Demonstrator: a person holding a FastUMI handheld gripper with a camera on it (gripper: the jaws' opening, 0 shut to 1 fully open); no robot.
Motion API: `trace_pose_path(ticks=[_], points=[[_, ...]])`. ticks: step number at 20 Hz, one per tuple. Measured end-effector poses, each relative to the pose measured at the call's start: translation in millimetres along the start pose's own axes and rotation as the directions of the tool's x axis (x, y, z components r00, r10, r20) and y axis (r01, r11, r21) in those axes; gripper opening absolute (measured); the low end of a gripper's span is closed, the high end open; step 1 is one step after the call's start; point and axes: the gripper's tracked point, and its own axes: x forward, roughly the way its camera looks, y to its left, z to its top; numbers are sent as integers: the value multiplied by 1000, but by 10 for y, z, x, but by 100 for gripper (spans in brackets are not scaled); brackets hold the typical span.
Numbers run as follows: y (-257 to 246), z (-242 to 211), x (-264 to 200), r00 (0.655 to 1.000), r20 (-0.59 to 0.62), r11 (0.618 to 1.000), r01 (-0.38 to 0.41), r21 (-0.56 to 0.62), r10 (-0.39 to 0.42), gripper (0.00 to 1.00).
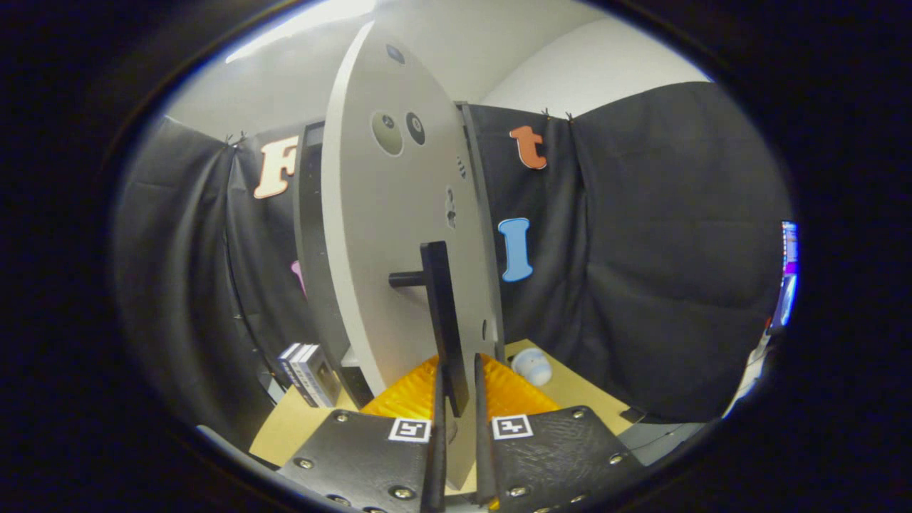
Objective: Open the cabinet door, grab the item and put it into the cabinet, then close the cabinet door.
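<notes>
The handle (pixel 443 324) of the door (pixel 399 228) is clamped between the gripper (pixel 457 399) fingers. The door is seen edge-on, ajar. A box (pixel 311 374) lies left, a white item (pixel 533 366) right.

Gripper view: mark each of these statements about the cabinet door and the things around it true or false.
1. The claw has its fingers on either side of the lower end of the black handle. True.
2. The cabinet door is shut flat against the cabinet. False: it stands swung out, with the dark cabinet frame showing behind its edge.
3. A small white object lies on the tabletop beyond the fingers. True.
4. The boxes lie between the fingers. False: they stand by the foot of the cabinet, off to the side.
5. The handle is a round knob. False: it is a long bar on a short post.
</notes>
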Motion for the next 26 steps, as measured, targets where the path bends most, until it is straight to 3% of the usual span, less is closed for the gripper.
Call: trace_pose_path(ticks=[7,10,14,19,23,26], points=[[-529,18,15,999,-15,999,45,-31,-45,17],[-739,99,58,1000,9,999,12,-30,-12,10],[-1060,124,113,999,10,999,-32,-41,32,10],[-1496,140,196,1000,-1,999,-25,-23,25,10],[-1484,134,146,998,-2,997,-69,19,69,10],[-1527,167,44,999,15,999,-49,2,49,10]])
